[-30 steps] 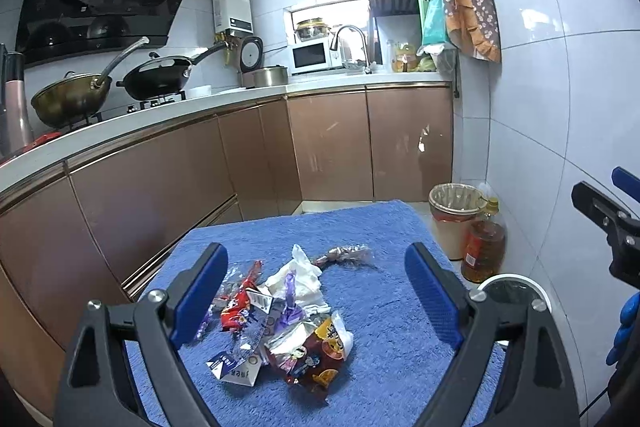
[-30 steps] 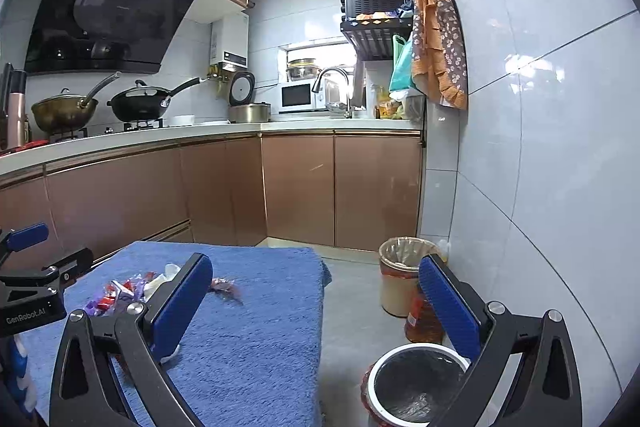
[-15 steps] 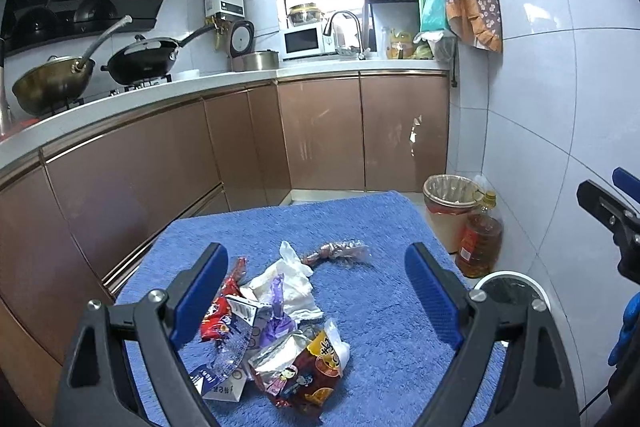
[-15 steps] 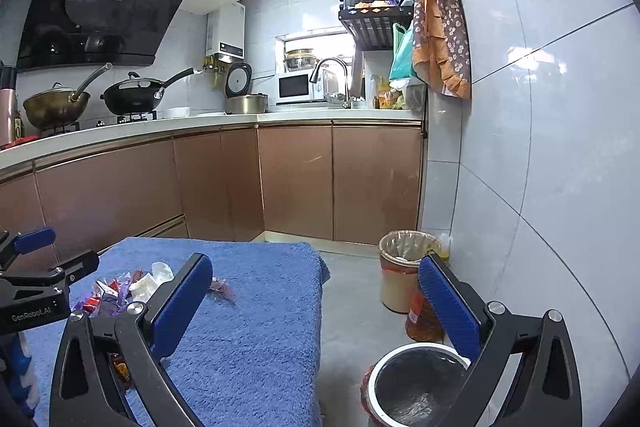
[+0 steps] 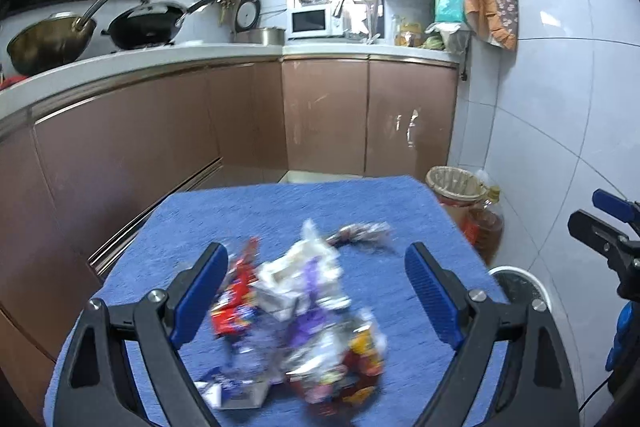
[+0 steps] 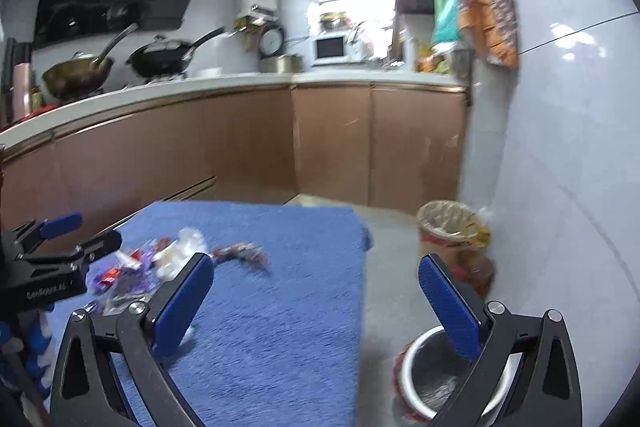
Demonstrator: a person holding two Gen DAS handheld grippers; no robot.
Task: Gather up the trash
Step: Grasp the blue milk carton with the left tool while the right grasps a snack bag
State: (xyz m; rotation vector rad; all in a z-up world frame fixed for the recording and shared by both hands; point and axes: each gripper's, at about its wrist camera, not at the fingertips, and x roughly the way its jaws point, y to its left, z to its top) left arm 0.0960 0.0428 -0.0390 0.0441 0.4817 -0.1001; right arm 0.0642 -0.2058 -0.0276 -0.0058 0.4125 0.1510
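A heap of crumpled snack wrappers lies on a table draped in blue cloth; the picture is motion-blurred. My left gripper hangs open just above the heap, its blue pads on either side of it. A lone twisted wrapper lies farther back. In the right wrist view the same heap and the twisted wrapper show at left. My right gripper is open and holds nothing, over the table's right edge, with a white-rimmed bin on the floor below it.
A lined waste basket and an oil bottle stand on the floor by the tiled wall. Brown cabinets run behind the table, with woks on the hob above. The left gripper's body shows at the right view's left edge.
My left gripper has moved down and forward toward the wrapper heap, which now looks larger and sits between its pads. The right gripper swung slightly left and lower. Both stayed open.
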